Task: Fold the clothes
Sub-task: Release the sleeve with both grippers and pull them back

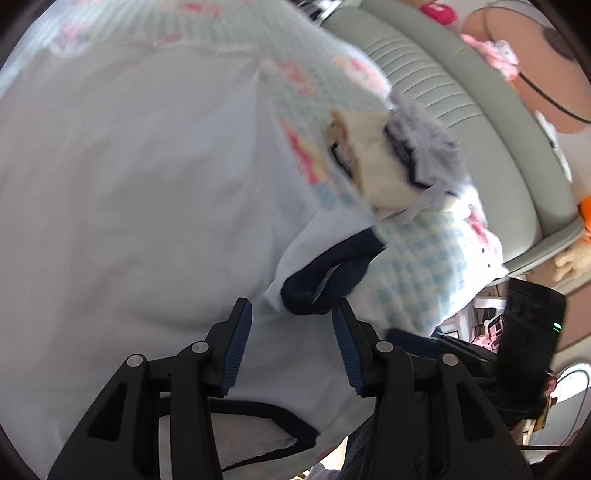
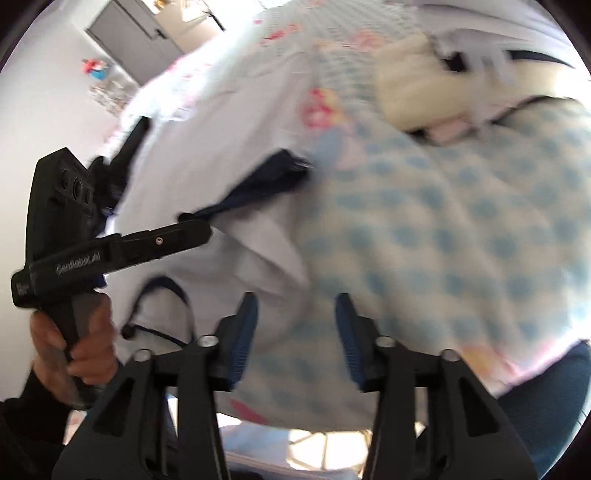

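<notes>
A white T-shirt [image 1: 129,184] with navy trim lies spread on a blue-checked bed sheet [image 1: 417,269]. Its navy sleeve cuff [image 1: 325,280] sits just beyond my left gripper [image 1: 291,321], which is open over the white cloth with nothing pinched. The navy collar [image 1: 258,413] lies under the gripper's frame. In the right wrist view, which is blurred, my right gripper [image 2: 295,317] is open above the checked sheet [image 2: 443,240], beside the shirt [image 2: 229,122]. The left gripper [image 2: 195,229] reaches in from the left, its tip at the navy cuff [image 2: 273,177].
A heap of cream and grey clothes [image 1: 399,162] lies on the sheet past the shirt, also seen as the clothes heap [image 2: 417,92]. A grey padded headboard [image 1: 443,92] runs behind. A hand [image 2: 85,332] holds the left gripper's handle. A grey door [image 2: 136,33] stands far left.
</notes>
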Demonstrator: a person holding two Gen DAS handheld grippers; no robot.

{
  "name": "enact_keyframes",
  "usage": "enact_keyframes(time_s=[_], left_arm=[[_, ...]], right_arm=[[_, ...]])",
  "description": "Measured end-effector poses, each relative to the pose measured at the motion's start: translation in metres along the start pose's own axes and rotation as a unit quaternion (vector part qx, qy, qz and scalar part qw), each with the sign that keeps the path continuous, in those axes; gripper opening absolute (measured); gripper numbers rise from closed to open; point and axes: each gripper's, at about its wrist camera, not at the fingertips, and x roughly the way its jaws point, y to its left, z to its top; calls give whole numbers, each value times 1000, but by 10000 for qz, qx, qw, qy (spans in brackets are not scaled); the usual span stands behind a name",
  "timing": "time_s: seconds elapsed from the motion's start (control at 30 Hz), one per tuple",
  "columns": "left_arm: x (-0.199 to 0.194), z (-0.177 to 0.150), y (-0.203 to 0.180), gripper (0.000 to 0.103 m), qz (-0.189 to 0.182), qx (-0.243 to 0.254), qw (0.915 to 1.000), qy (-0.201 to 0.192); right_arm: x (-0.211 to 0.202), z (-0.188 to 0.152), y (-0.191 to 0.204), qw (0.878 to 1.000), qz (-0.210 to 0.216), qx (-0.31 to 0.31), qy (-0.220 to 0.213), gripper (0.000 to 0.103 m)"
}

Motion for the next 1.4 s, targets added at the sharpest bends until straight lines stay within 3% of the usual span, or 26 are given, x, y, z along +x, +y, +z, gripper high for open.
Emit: enact_keyframes(time_s=[0.1,0.13,0.2,0.23,0.3,0.4,0.57,0.7,0.8,1.0,1.07,1.13,1.23,1.33,1.4], left_arm=[[8,9,-15,56,273,482,9984,144],[16,11,-19,52,402,642,9968,268],[33,13,-23,16,626,822,9935,482],[34,14,-24,6,644,827,9934,474],[34,15,-26,6,641,826,9937,409],[14,19,-26,6,511,641,9966,19],[-18,17,-9,6,278,-48,9985,-475],[-12,3,22,6,688,-457,9964,-178],[-1,-7,46,9,706,-952,9926,266],[-38,-27,9,10,673,-145,9960,-570],[-42,-30,-1,11,274,-24,9978,-602],[-31,-32,-8,13,-150,90,9995,-257],[-9,-34,-14,13,-210,263,9992,197],[6,-32,-17,14,-648,182,9968,434],[13,-31,-19,23,-778,138,9956,499]], right_arm=[[35,5,22,9988,-157,-334,307,53],[44,6,27,9980,-259,-418,386,52],[50,3,28,9974,-429,-420,396,37],[52,1,27,9971,-507,-411,390,35],[44,-5,21,9973,-608,-306,292,23],[28,-16,2,9979,-606,-49,210,16],[6,-30,-4,9975,-612,243,252,15],[-7,-27,-14,9988,-300,317,205,21],[-13,-24,-9,9997,-171,126,98,31],[-7,-11,22,9993,-46,-361,93,31],[13,-1,35,9990,-4,-412,189,31],[19,3,37,9990,101,-345,266,31],[15,1,36,9994,92,-238,219,31],[8,-1,31,9990,-341,-219,196,32],[-1,-2,27,9992,-358,-157,115,32]])
